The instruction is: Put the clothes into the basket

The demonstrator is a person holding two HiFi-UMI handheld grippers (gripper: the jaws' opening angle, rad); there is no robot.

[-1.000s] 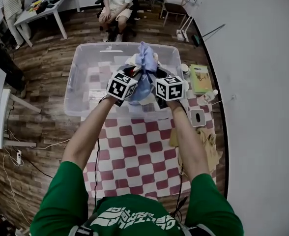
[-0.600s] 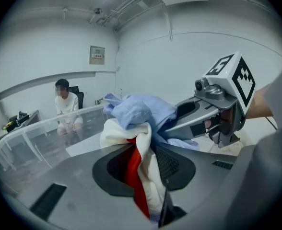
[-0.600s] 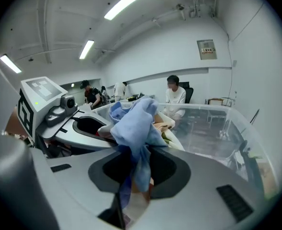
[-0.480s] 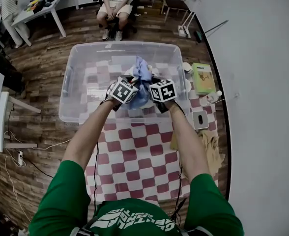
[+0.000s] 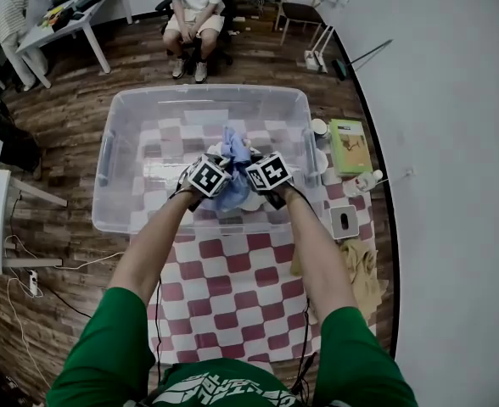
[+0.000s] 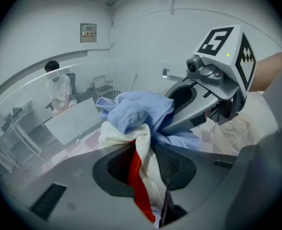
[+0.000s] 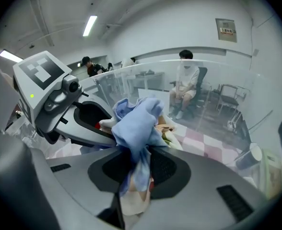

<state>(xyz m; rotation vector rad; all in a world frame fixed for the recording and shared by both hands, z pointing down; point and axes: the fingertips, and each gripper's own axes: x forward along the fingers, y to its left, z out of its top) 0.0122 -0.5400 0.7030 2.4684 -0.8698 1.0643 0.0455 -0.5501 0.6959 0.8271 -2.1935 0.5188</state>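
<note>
Left claw and right claw both clamped on one clothes bundle. Bundle is crumpled blue, white and red. It hangs inside one clear basket.

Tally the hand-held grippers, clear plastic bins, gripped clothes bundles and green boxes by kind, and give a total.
Two-jaw grippers: 2 (left gripper, right gripper)
Clear plastic bin: 1
Bundle of light blue and white clothes, clamped by both grippers: 1
Green flat box beside the bin: 1
Total: 5
</note>
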